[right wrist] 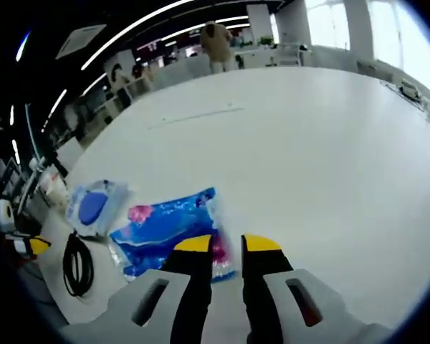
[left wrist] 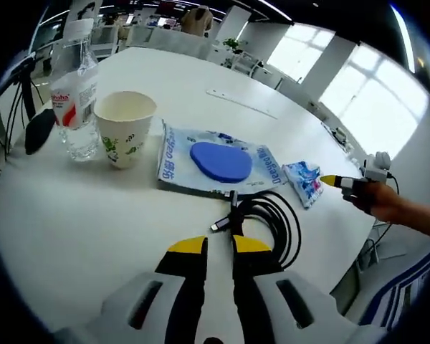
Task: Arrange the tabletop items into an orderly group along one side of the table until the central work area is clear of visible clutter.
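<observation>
A small blue and pink packet (right wrist: 165, 229) lies on the round white table (right wrist: 308, 143). My right gripper (right wrist: 227, 244) is shut on its near corner. From the left gripper view, the same packet (left wrist: 304, 180) sits near the table's right edge, with the right gripper (left wrist: 333, 181) and a hand at it. My left gripper (left wrist: 218, 245) stands shut and holds nothing, its tips just short of a coiled black cable (left wrist: 272, 218). Beyond lie a wet-wipes pack (left wrist: 215, 161) with a blue lid, a paper cup (left wrist: 125, 127) and a clear water bottle (left wrist: 75, 93).
A thin pale strip (left wrist: 240, 102) lies on the far part of the table. A black object (left wrist: 39, 129) sits beside the bottle at the table's edge. The wipes pack (right wrist: 93, 206) and cable (right wrist: 77, 264) lie left of the packet. A person (right wrist: 218, 43) stands far off.
</observation>
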